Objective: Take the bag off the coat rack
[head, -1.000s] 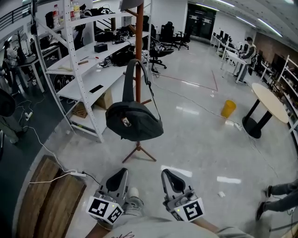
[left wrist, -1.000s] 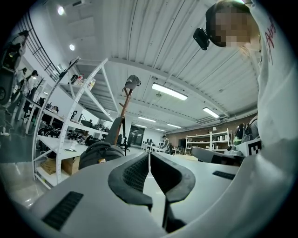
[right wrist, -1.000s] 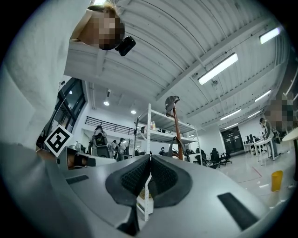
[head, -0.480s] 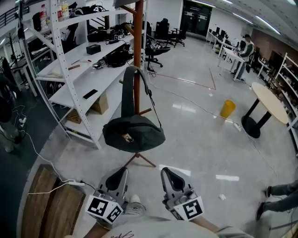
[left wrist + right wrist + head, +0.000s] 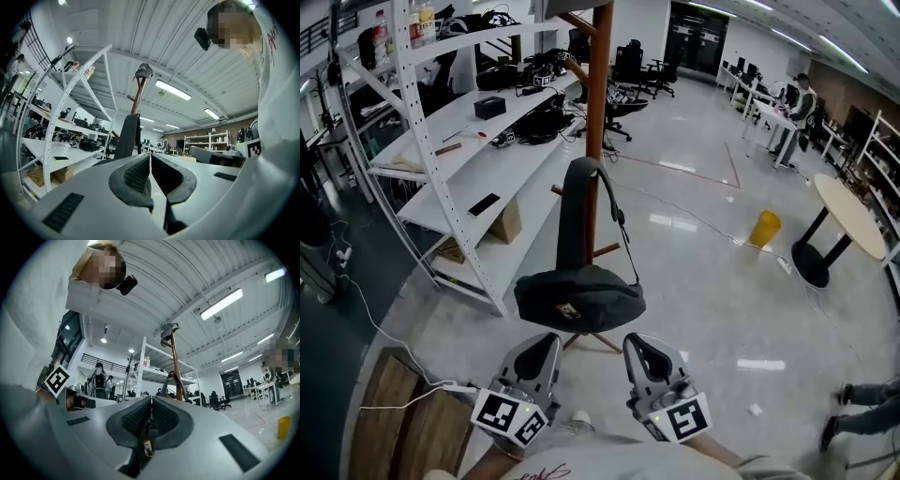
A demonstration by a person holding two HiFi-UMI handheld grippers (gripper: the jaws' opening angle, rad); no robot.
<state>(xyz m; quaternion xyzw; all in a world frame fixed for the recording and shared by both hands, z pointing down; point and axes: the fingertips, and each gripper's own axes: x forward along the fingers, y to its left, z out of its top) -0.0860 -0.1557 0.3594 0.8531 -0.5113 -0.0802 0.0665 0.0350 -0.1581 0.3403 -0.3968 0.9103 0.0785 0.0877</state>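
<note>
Presently, the closed, empty left tool (image 5: 542,347) and right tool (image 5: 640,347) are being held below the centre-frame bag (image 5: 579,298); opening before strap (image 5: 576,211) contact is advised.

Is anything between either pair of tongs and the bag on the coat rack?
Nothing visible does: the bag hangs on the coat rack directly ahead of the left tongs and right tongs.

Shelf unit (image 5: 516,169) flanks coat rack (image 5: 598,94); floor (image 5: 703,272) otherwise open.
</note>
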